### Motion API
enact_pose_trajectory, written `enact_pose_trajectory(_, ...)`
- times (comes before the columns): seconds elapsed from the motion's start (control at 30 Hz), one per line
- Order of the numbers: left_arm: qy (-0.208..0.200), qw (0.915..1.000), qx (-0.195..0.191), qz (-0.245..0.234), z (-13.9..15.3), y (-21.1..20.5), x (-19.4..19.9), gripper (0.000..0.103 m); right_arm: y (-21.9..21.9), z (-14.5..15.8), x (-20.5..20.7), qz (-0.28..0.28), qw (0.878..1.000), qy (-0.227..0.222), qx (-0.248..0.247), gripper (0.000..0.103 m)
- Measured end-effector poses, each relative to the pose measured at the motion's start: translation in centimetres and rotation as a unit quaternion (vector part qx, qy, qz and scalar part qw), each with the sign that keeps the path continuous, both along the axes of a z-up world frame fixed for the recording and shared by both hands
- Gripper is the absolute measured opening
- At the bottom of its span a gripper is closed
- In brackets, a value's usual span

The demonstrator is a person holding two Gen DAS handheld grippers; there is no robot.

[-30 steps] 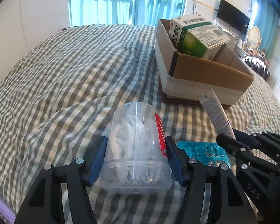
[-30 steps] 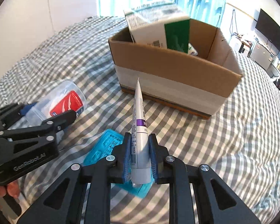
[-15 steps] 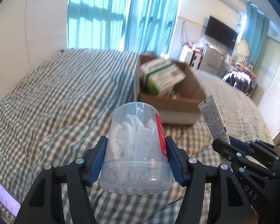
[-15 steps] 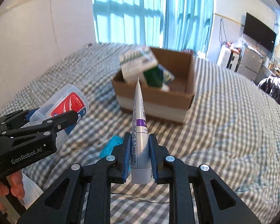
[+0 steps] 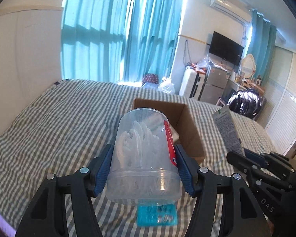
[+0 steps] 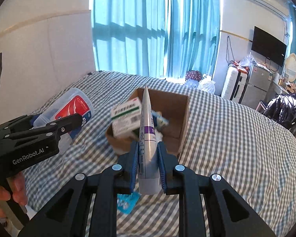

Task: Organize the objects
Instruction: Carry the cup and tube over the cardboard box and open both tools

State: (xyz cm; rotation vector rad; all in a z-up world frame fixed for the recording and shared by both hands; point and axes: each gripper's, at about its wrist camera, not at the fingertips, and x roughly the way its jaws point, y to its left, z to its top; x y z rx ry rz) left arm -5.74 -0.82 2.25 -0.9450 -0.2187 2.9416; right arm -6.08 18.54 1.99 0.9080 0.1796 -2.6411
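Left gripper: its 2 blue-padded fingers clamp a clear plastic jar of white floss picks near its lidded end. The jar's long axis runs forward along the fingers, base pointing away toward the cardboard box.

Right gripper: fingers pinch the cap end of a white ointment tube. The tube's long axis runs forward, its crimped tail pointing at the box, where a green-and-white medicine carton sits.

A blue blister pack lies on the checked bedspread below the left fingers.

Against 1 second ago, both grippers have risen; the box sits lower and farther ahead.
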Motion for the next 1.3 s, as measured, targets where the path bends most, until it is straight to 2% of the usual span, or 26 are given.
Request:
enact_pose_trajectory(0.33,0.022,0.9992,-0.018,-0.027,1.9,2.2,-11.3,0.063,0.2,1.4,-10.7,-0.006,1.000,0.003,-0.020,0.018)
enact_pose_trajectory(0.47,0.024,0.9980,-0.039,-0.042,1.1,3.2,-15.6,0.063,-0.2,0.5,-15.0,-0.007,1.000,0.000,-0.013,0.018)
enact_pose_trajectory(0.57,0.009,0.9978,-0.042,-0.050,-0.4,3.2,-18.2,0.063,-0.4,-1.1,-17.7,-0.012,1.000,-0.012,-0.015,0.018)
enact_pose_trajectory(0.67,-0.011,0.9968,-0.048,-0.062,-1.9,3.2,-19.5,0.063,-0.1,-3.2,-19.6,-0.022,0.999,-0.024,-0.019,0.018)
enact_pose_trajectory(0.8,-0.022,0.9965,-0.033,-0.073,-2.9,2.2,-20.0,0.063,-0.2,-5.9,-20.7,-0.023,0.999,-0.036,-0.018,0.018)
enact_pose_trajectory(0.9,-0.023,0.9962,-0.046,-0.070,-3.1,2.2,-19.9,0.063,-0.4,-7.1,-20.5,-0.020,0.999,-0.044,-0.024,0.019)
enact_pose_trajectory(1.03,-0.017,0.9960,-0.048,-0.073,-2.7,2.7,-19.5,0.065,-0.3,-7.1,-19.7,-0.015,0.998,-0.044,-0.033,0.019)
enact_pose_trajectory(1.1,-0.010,0.9961,-0.051,-0.071,-2.0,2.8,-19.1,0.069,0.0,-6.5,-19.1,-0.019,0.999,-0.038,-0.027,0.025)
enact_pose_trajectory(1.17,-0.002,0.9959,-0.057,-0.071,-1.0,3.0,-18.4,0.078,0.5,-5.5,-18.3,-0.019,0.999,-0.031,-0.030,0.048)
enact_pose_trajectory(1.23,0.010,0.9961,-0.060,-0.064,0.3,3.0,-17.3,0.089,1.1,-4.2,-17.2,-0.021,0.999,-0.021,-0.033,0.060)
enact_pose_trajectory(1.3,0.017,0.9965,-0.057,-0.060,1.8,2.9,-15.9,0.090,1.7,-2.5,-15.7,-0.026,0.999,-0.009,-0.032,0.061)
